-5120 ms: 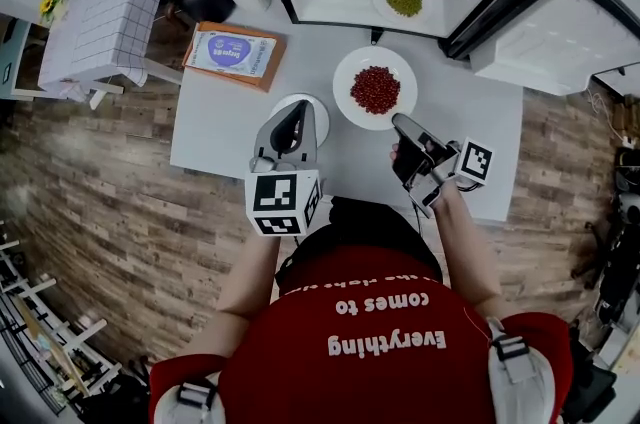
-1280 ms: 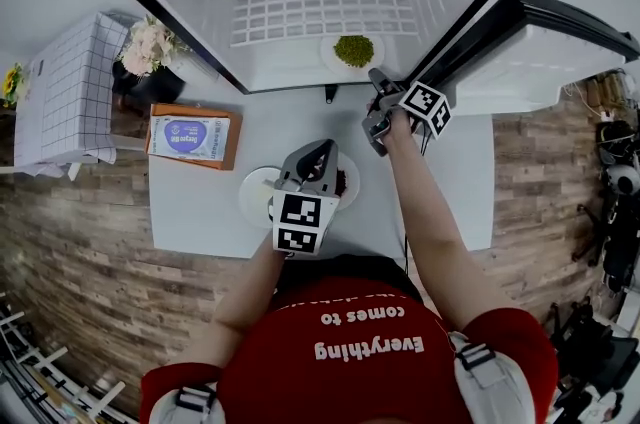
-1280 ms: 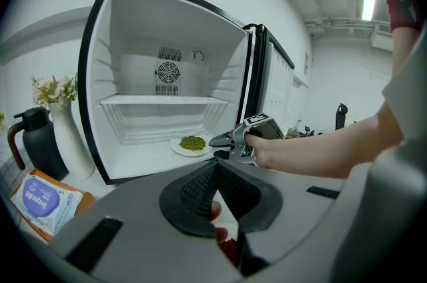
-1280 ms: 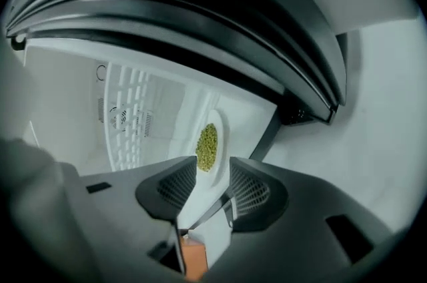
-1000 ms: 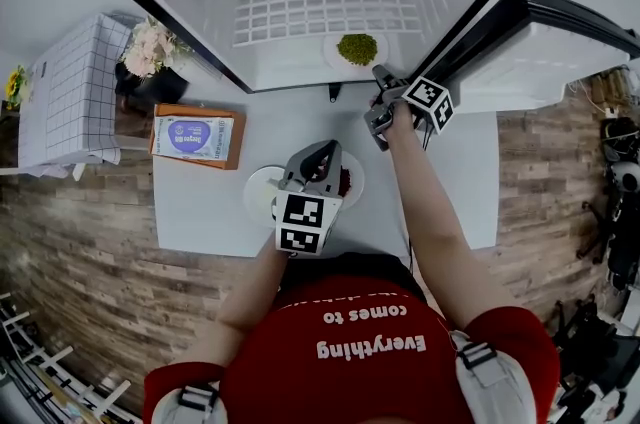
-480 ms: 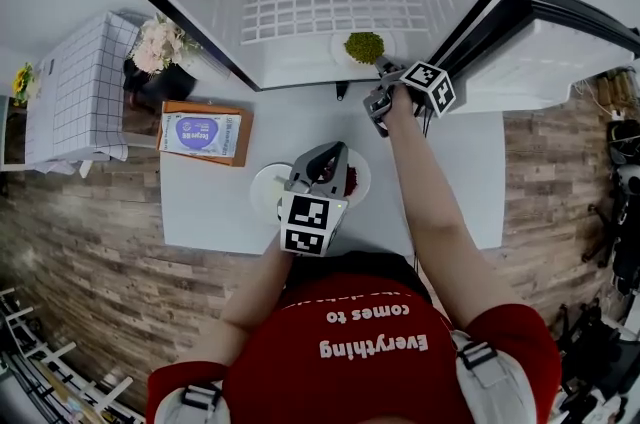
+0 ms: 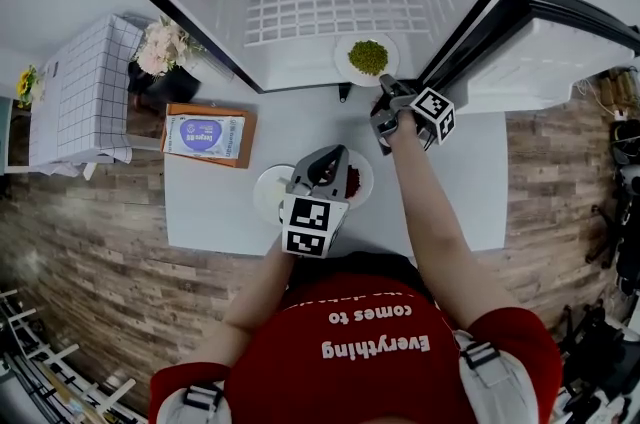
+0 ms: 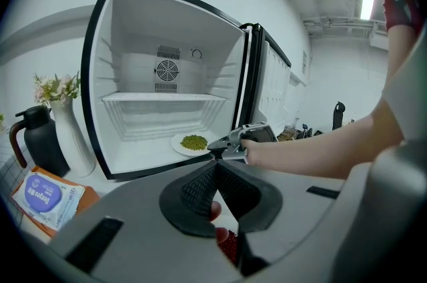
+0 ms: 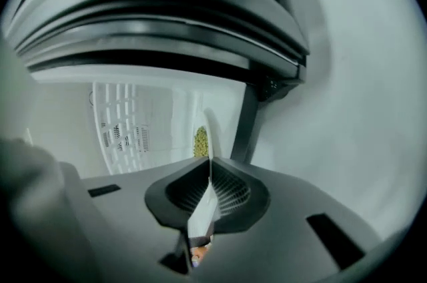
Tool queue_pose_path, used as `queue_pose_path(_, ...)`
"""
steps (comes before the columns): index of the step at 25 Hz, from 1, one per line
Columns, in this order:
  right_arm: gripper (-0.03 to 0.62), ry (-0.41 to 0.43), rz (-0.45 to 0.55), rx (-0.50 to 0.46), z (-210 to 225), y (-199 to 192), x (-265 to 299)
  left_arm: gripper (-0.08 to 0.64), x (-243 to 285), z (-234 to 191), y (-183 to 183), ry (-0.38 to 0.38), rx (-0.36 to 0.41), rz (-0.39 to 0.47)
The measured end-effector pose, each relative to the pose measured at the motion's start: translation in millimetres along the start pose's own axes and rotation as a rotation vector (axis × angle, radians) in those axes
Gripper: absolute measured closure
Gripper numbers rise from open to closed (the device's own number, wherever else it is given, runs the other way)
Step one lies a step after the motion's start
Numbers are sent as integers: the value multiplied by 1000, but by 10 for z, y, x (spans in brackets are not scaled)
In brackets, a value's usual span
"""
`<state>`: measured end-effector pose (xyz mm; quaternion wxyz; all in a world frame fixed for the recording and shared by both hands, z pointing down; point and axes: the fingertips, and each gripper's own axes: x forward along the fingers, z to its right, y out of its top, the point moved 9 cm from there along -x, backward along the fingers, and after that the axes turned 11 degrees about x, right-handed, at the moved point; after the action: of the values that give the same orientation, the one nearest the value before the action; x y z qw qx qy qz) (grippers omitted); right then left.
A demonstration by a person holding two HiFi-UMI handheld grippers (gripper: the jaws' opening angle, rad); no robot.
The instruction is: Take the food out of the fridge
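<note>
The right gripper (image 7: 385,92) is now clenched on the near right rim of the plate (image 7: 345,64) of green food (image 7: 368,57). Its jaws have just been closing, and in the right gripper view the white rim is seen edge-on, pinched between them. Half a second earlier those jaws are seen spread at that same rim. The plate is not yet lifted: it is set on the floor of the fridge (image 7: 300,12), just inside the right of the opening. The left gripper (image 7: 335,154) is held shut on nothing, above the plate of red beans (image 7: 356,180) on the table (image 7: 450,172). With the grip made, the plate is judged ready to be drawn out toward the near side and set on the table.
</note>
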<state>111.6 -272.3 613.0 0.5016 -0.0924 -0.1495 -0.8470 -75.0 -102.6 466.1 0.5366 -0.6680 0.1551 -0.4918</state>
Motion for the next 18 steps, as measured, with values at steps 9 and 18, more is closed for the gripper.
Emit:
queue_pose_path(9, 566, 56, -102, -14, 110, -18, 17, 552, 7, 5, -4, -6, 6, -2)
queue_pose_path(18, 568, 98, -153, -27, 101, -59, -99, 552, -33, -44, -6, 7, 8, 2)
